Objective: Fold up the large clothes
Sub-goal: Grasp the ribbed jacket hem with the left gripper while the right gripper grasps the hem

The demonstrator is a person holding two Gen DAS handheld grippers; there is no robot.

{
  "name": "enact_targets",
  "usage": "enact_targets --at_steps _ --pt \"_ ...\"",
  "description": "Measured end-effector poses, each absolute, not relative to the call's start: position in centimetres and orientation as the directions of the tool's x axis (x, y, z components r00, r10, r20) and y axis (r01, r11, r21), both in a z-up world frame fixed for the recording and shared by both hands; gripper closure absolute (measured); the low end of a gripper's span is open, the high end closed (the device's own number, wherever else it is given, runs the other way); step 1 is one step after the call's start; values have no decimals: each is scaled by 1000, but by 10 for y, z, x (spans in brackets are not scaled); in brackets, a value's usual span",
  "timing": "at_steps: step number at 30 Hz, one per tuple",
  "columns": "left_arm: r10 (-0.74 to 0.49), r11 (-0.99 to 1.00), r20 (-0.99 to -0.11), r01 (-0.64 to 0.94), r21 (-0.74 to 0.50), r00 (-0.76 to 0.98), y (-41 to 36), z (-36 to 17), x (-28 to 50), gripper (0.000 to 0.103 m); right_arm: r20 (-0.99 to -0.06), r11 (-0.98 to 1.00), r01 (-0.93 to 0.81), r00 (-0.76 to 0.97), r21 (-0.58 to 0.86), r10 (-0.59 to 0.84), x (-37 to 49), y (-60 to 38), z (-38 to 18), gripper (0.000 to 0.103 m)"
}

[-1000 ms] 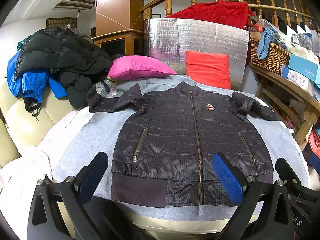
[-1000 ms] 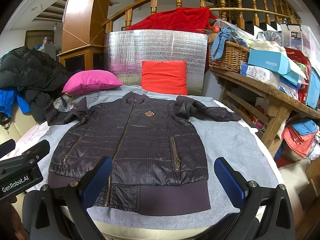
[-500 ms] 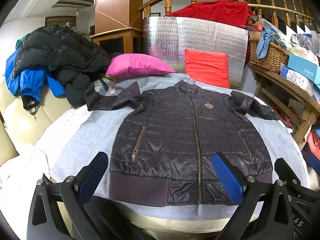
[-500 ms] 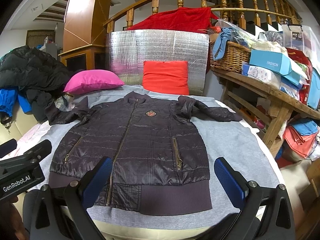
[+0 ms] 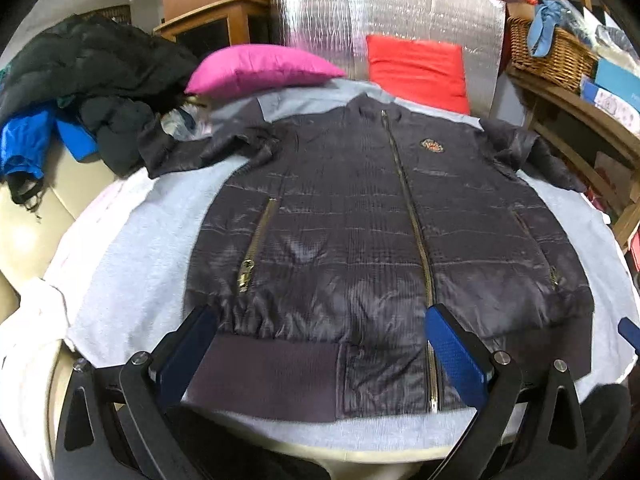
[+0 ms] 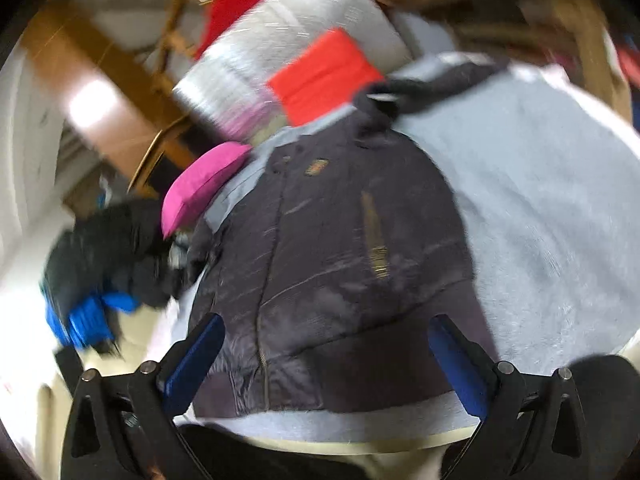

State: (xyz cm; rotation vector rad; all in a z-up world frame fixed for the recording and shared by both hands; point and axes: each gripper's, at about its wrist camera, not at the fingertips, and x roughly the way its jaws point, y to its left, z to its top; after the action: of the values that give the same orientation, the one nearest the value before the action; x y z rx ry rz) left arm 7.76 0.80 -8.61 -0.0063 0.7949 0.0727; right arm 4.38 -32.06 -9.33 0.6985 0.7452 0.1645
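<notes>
A dark quilted jacket (image 5: 360,220) lies front up, zipped, on a grey cloth (image 5: 140,248), with both sleeves spread out at the top. My left gripper (image 5: 322,350) is open above the jacket's ribbed hem, left of the zip. In the blurred, tilted right wrist view the same jacket (image 6: 340,248) fills the middle, and my right gripper (image 6: 324,360) is open over the hem's right half. Neither gripper holds anything. At the right edge of the left wrist view a blue pad (image 5: 629,330) of the right gripper shows.
A pink pillow (image 5: 260,66) and a red cushion (image 5: 416,70) lie beyond the collar, in front of a silver foil panel (image 5: 380,8). Dark and blue coats (image 5: 80,92) are piled at the left. A wooden shelf with a wicker basket (image 5: 552,52) stands at the right.
Both grippers have moved down and forward, closer to the jacket's hem. The right gripper has also rolled sharply, so its view is tilted and blurred. Both stay open.
</notes>
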Motion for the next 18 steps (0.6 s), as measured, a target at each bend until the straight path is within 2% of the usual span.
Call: enact_targets --at_steps 6,12,18 --pt "51 998 -723 -61 11 689 6 -90 123 0 -519 570 213 727 793 450 86 -392 -111 0" --pt "31 998 -729 -59 -13 684 3 -98 171 0 -419 453 213 803 866 424 147 -453 -96 0" --pt "28 994 -734 -99 -54 678 11 -115 208 0 -376 378 233 850 896 368 233 -507 -98 1"
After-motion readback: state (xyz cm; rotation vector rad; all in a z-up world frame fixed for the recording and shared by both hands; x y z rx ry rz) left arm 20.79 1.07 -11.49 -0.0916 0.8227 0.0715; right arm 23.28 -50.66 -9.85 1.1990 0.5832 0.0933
